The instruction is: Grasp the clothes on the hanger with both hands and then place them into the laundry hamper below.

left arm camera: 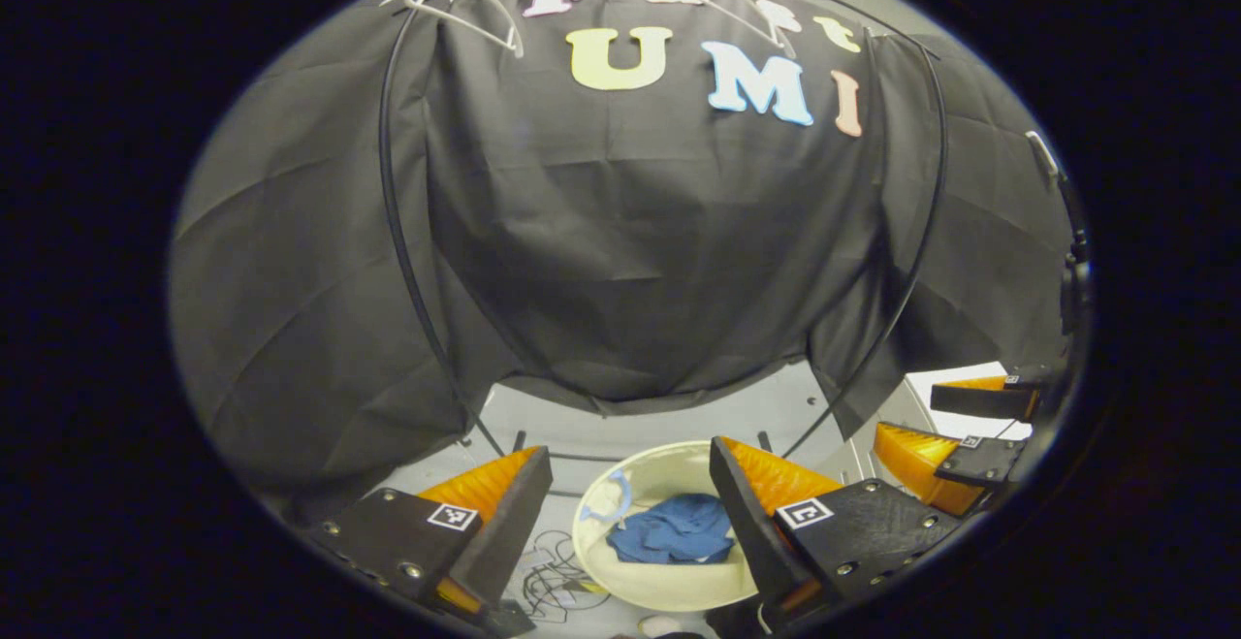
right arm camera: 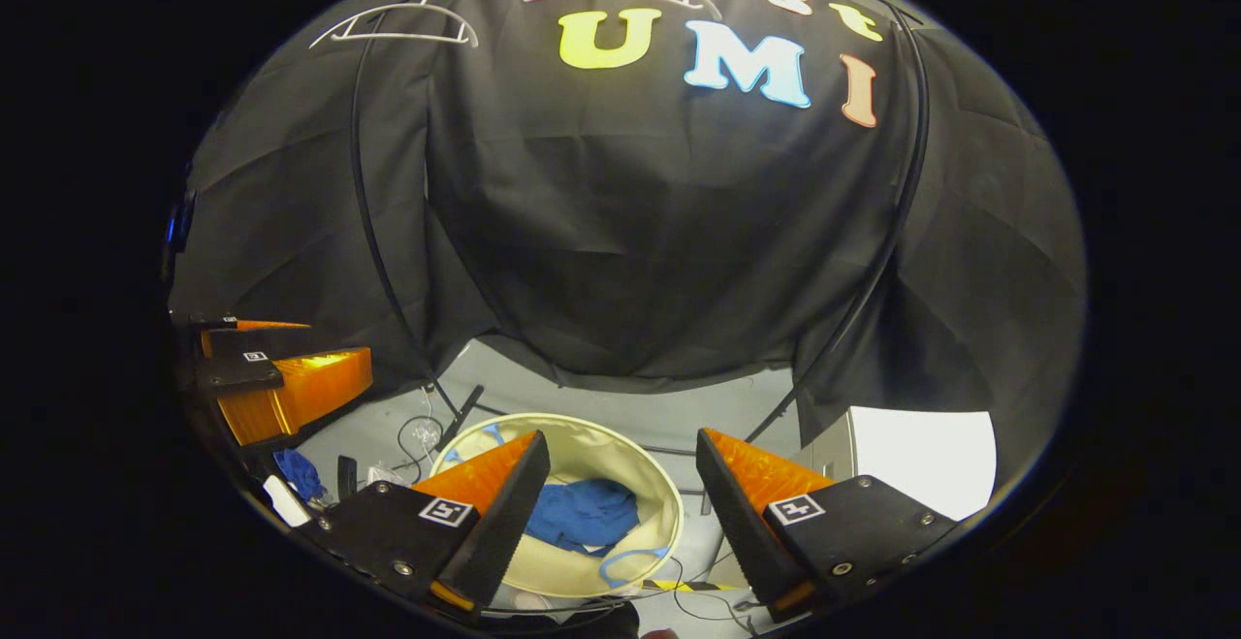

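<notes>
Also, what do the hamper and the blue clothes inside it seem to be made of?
The hamper looks like thin cream fabric or soft plastic sheet held round by a stiff rim; its wall is smooth and matte. The blue clothes look like soft cotton-like cloth, since they lie crumpled in loose folds.

I am finding no word, number or brand here that I can read off any object. Nearest to a sign, I am seeing small square tags (left arm camera: 452, 516) with a black-and-white block pattern, one on the near part of each finger of the left gripper (left arm camera: 628, 447). The right gripper (right arm camera: 620, 435) is carrying the same kind of tag on each finger. They are showing blocks, not letters or digits.
</notes>
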Motion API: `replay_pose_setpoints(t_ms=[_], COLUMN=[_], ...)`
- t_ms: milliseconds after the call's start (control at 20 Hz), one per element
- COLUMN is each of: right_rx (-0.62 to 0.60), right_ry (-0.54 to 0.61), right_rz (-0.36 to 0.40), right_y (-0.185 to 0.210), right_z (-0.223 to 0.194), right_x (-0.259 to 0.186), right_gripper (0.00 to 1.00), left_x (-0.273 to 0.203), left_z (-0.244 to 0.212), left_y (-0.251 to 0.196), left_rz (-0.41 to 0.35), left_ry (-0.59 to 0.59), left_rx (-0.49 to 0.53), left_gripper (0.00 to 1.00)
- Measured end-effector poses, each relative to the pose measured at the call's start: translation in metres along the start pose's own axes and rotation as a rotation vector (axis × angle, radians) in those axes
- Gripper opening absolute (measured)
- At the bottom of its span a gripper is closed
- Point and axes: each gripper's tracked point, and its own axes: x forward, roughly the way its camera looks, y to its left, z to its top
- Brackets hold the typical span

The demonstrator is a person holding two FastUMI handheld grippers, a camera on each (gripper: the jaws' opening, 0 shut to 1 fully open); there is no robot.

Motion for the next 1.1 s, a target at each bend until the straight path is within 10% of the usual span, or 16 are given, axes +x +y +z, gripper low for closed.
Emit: replay_pose_setpoints(t_ms=[750, 1100], right_rx=[0.067, 0.053], right_ry=[-0.491, -0.644], right_rz=[-0.167, -0.204], right_y=[-0.054, -0.093], right_z=[0.182, 0.2], right_x=[-0.148, -0.233], right_gripper=[0.94, 0.94], left_x=[-0.14, -0.205], left_z=[0.232, 0.249], left_y=[-0.013, -0.047], left_rz=[-0.059, -0.054], left_ry=[-0.548, -0.646], left_rx=[0.078, 0.032], left_gripper=[1.0, 1.0])
